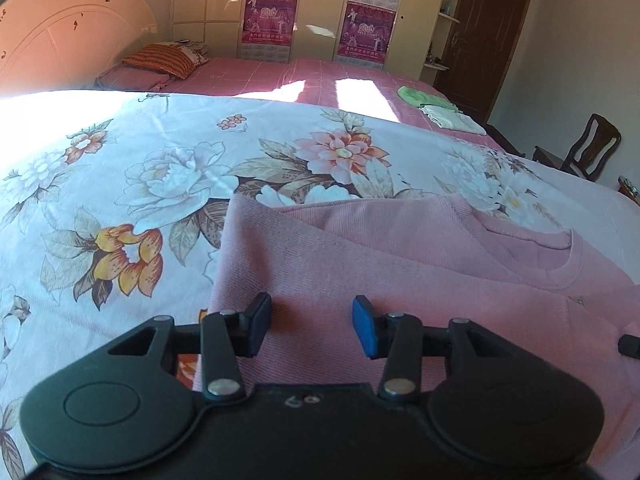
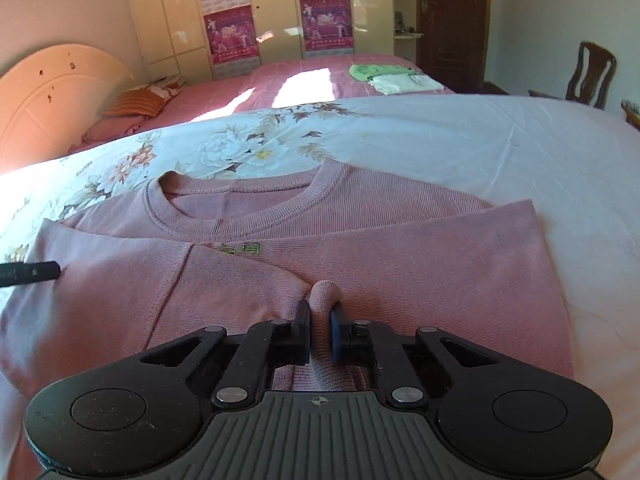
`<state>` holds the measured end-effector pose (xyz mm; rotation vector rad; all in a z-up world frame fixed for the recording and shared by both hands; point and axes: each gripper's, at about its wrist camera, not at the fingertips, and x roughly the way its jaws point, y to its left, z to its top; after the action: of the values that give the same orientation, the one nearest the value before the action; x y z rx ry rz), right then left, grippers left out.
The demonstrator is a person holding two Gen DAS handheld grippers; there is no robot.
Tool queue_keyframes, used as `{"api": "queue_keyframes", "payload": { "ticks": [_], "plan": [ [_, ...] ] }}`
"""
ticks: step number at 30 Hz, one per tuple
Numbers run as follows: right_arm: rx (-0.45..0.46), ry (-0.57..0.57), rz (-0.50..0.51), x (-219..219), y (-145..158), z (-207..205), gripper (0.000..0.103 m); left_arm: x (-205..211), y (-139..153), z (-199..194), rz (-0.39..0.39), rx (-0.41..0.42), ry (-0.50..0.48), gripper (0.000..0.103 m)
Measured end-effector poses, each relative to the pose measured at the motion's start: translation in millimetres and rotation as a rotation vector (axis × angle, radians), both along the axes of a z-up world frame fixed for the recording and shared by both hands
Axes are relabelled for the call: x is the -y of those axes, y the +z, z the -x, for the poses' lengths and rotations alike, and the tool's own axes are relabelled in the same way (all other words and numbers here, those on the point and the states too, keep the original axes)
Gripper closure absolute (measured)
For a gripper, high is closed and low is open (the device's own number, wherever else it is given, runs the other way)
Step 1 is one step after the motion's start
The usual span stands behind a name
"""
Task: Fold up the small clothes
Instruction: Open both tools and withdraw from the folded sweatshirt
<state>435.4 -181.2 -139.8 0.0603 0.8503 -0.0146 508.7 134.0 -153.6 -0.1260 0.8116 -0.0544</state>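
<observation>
A small pink knit sweater lies on a floral sheet, its sleeves folded in over the body and its round neckline away from me. My left gripper is open just above the sweater's left part, holding nothing. In the right wrist view the sweater fills the middle, and my right gripper is shut on a pinched ridge of its pink fabric near the lower middle. A tip of the left gripper shows at the left edge.
Beyond the floral sheet is a pink bedspread with folded green and white clothes and a striped pillow. A headboard is at the left, wardrobes at the back, a wooden chair at the right.
</observation>
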Motion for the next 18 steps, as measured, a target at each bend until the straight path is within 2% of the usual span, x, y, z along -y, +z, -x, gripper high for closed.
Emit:
{"api": "queue_keyframes", "payload": {
  "ticks": [2, 4, 8, 9, 10, 11, 12, 18],
  "plan": [
    [0.006, -0.021, 0.109, -1, -7, -3, 0.094, -6, 0, -2, 0.011, 0.002, 0.012, 0.062],
    [-0.017, -0.040, 0.085, 6, -16, -5, 0.094, -8, 0, -1, 0.017, 0.004, 0.013, 0.063],
    [0.009, -0.030, 0.074, 5, -5, -2, 0.093, -1, 8, 5, 0.006, 0.008, 0.010, 0.059],
    [0.020, -0.038, 0.040, 9, 0, 0, 0.086, 1, 11, 8, 0.010, 0.014, 0.003, 0.058],
    [0.037, -0.042, 0.026, 9, 5, 2, 0.074, 3, 14, 12, 0.011, 0.019, -0.006, 0.058],
    [0.057, -0.040, 0.025, 8, 13, 5, 0.068, 7, 17, 16, 0.010, 0.022, -0.020, 0.058],
    [0.067, -0.035, 0.024, 6, 17, 7, 0.066, 12, 19, 20, 0.008, 0.023, -0.033, 0.057],
    [0.085, 0.015, -0.028, -12, 31, 13, 0.066, 44, 25, 41, 0.008, -0.009, -0.094, 0.046]
  ]
}}
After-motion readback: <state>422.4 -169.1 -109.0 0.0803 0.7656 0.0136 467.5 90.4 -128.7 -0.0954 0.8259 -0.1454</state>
